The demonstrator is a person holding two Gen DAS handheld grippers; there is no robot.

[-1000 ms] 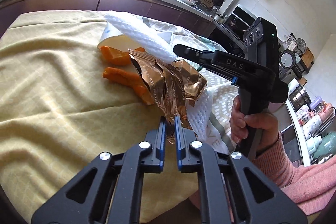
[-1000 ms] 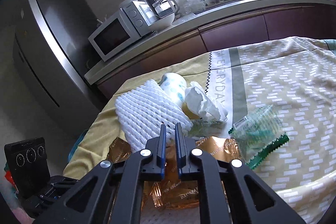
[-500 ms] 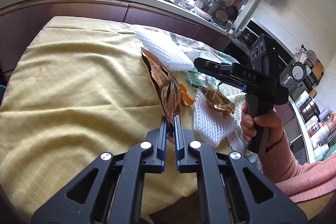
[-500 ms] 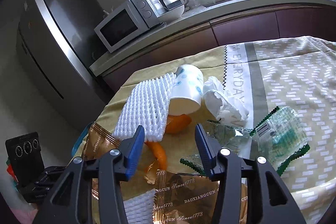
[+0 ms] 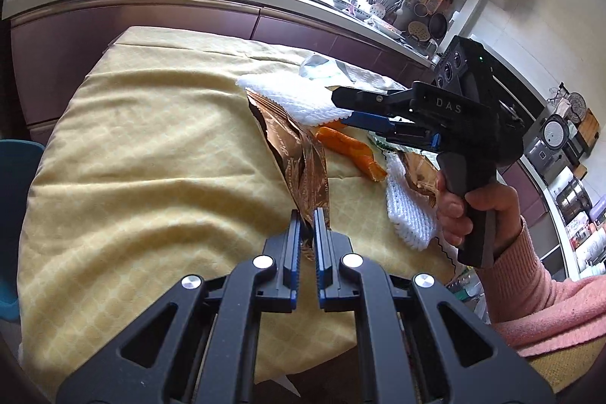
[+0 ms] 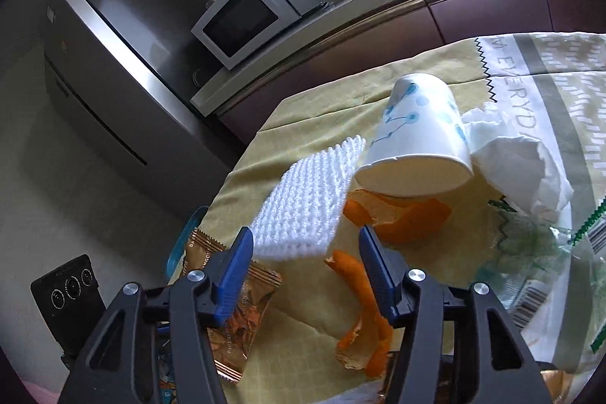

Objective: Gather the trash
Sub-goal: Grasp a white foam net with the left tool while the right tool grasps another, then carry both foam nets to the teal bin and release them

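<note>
My left gripper [image 5: 306,233] is shut on a crumpled gold-brown wrapper [image 5: 299,158], which hangs above the yellow tablecloth [image 5: 151,158]. My right gripper [image 6: 305,245], held in a hand [image 5: 454,211], hovers over the trash pile, its jaws opening. The near edge of a white foam net [image 6: 306,207] shows in their gap, and the pads touch nothing. Orange peels [image 6: 397,218] lie beside a tipped paper cup [image 6: 420,135]. That same gripper [image 5: 341,108] appears above the foam net [image 5: 303,97] in the left wrist view.
A crumpled tissue [image 6: 519,158] and a clear green-edged wrapper [image 6: 549,252] lie right of the cup. A second foam net [image 5: 409,214] and another gold wrapper [image 5: 416,169] sit near the hand. A blue bin [image 5: 15,195] stands off the table's left side. Counter and microwave [image 6: 242,21] behind.
The right gripper's jaws went from shut to wide apart, and it moved in over the foam net and peels. The left gripper drew the gold wrapper leftward out of the pile.
</note>
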